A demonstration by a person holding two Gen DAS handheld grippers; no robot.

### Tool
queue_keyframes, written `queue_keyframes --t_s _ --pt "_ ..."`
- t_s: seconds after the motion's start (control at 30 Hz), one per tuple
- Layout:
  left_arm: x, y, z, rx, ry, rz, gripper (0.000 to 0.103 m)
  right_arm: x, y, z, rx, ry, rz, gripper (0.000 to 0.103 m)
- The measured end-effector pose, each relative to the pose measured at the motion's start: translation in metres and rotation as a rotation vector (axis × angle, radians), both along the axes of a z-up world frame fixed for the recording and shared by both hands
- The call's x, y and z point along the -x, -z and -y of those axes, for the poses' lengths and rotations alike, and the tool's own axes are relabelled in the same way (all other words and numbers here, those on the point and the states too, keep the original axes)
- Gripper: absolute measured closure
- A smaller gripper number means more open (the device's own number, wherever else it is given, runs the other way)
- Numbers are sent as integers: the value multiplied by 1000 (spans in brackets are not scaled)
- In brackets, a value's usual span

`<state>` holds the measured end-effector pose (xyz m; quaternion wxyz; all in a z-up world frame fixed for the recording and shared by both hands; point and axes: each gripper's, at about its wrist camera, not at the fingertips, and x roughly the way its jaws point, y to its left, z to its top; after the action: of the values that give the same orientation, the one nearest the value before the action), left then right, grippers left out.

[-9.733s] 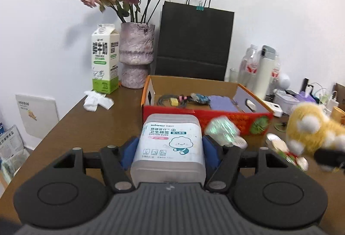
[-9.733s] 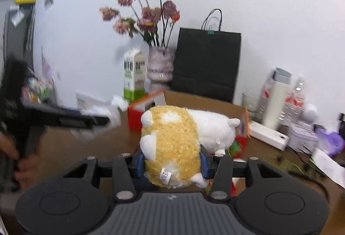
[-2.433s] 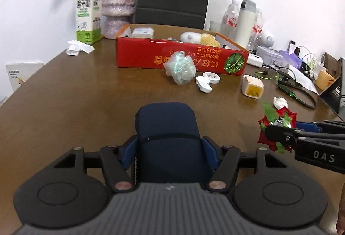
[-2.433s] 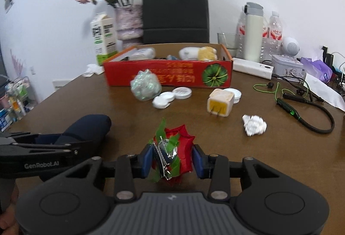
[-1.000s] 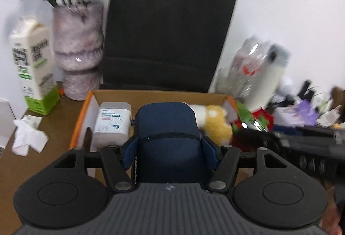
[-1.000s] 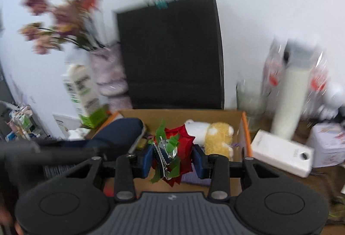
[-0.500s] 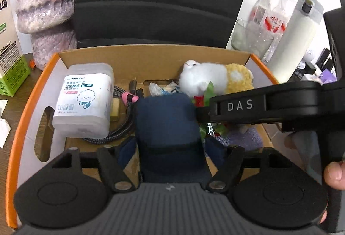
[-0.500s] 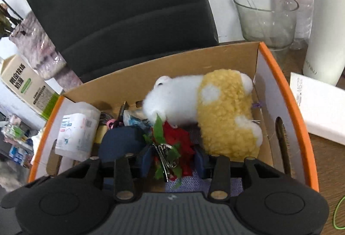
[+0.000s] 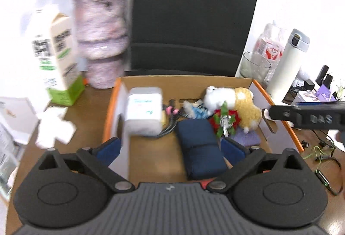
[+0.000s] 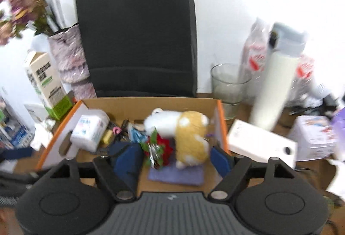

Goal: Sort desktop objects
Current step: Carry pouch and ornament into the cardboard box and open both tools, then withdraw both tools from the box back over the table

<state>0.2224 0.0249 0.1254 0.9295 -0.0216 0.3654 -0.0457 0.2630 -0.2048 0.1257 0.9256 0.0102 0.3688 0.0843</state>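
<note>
Left gripper (image 9: 170, 147) fingers opening wide, blue pouch (image 9: 200, 148) lying free between them in box (image 9: 256, 88). Right gripper (image 10: 174, 158) fingers opening; red flower (image 10: 158, 152) free between them.

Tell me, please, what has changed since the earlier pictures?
Both jaws are opening. The left gripper has let go of the navy pouch, the right gripper of the red flower; both now lie in the cardboard box. The plush toy and cotton-swab box remain inside.

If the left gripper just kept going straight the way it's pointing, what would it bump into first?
Most likely the dark blue pouch lying in the cardboard box, between the opening jaws of the left gripper. Depth is hard to judge; the red flower lies just beyond.
</note>
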Motion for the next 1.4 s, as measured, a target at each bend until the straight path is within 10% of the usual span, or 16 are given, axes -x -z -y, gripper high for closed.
queue_keyframes --t_s 0.53,0.8,1.17,1.4 --pt "219 57 1 96 -115 80 0 232 47 1 27 -25 161 21" --pt "322 56 32 -52 -34 294 0 336 79 -11 10 -70 203 20" --pt "384 87 27 6 -125 272 0 433 82 -7 6 13 272 18" --pt "384 92 37 -41 -49 248 0 426 90 7 -2 48 251 18"
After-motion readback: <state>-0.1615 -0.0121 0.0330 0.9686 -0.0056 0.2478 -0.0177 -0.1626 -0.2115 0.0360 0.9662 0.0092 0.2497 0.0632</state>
